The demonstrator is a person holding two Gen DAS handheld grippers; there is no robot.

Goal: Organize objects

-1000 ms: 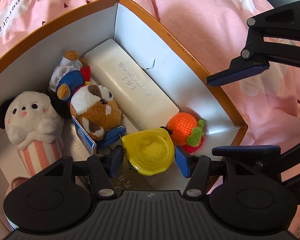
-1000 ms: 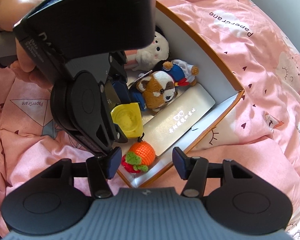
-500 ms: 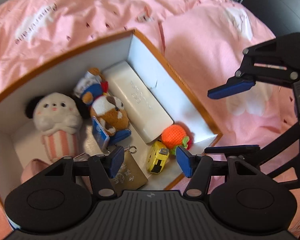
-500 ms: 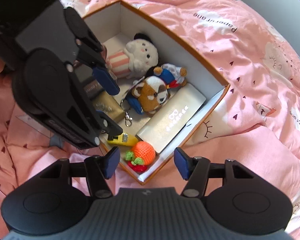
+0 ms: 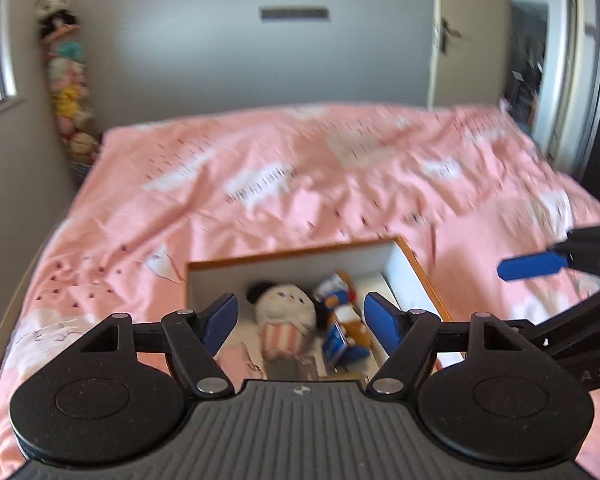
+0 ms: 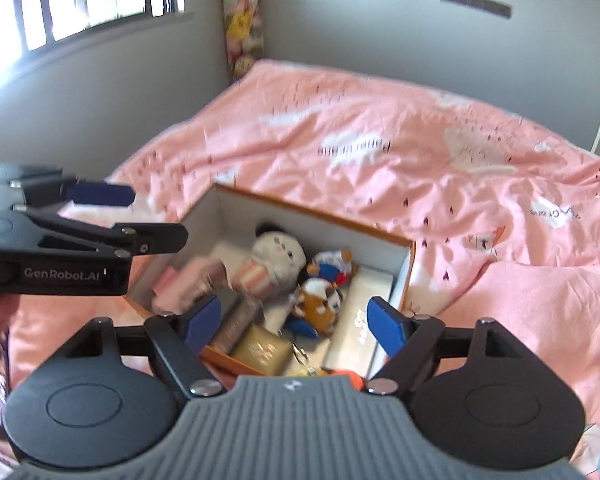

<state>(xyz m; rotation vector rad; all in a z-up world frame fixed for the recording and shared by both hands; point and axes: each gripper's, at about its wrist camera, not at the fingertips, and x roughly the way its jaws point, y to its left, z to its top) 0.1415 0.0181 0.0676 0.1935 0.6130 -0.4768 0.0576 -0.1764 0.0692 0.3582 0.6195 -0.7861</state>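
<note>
Both grippers pulled back and up from the box; left gripper and right gripper jaws open, empty. Toys all sit inside box on the bed; I'd call it packed.

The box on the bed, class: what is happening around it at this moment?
A person holds a gripper in each hand above an open box on a pink bedspread. The left gripper and right gripper are both open and hold nothing. In the box lie a white plush, a brown and white plush dog, a long white case and a gold box.
</note>
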